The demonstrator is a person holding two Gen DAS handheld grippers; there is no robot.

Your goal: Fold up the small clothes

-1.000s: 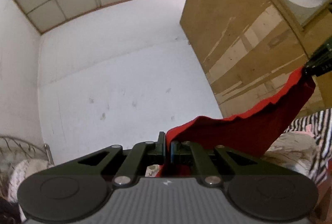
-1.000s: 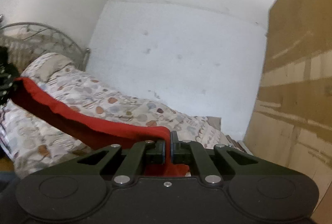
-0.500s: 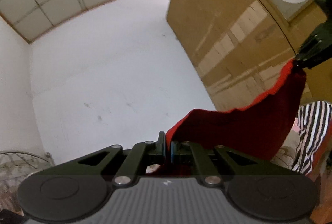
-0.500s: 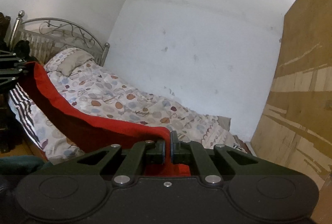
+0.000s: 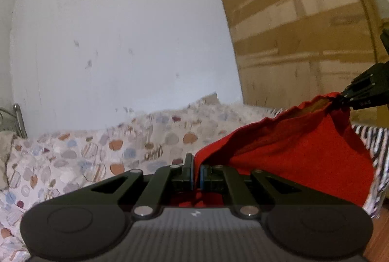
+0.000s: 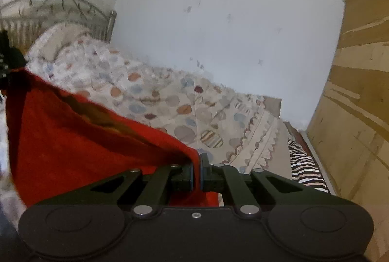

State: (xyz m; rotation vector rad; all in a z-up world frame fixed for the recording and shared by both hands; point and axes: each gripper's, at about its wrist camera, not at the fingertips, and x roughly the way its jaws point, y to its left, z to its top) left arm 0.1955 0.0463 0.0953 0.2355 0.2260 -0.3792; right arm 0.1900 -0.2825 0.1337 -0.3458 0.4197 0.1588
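Left gripper clamped on red garment, right gripper pinching opposite corner; cloth stretched above patterned bed. Right view alone shows metal headboard; left view, wooden wardrobe.

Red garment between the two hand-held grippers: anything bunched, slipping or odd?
Nothing stands out. The red garment hangs between the left hand-held gripper and the right hand-held gripper, each clamped on a corner, above the patterned bedspread. Its top edge sags slightly.
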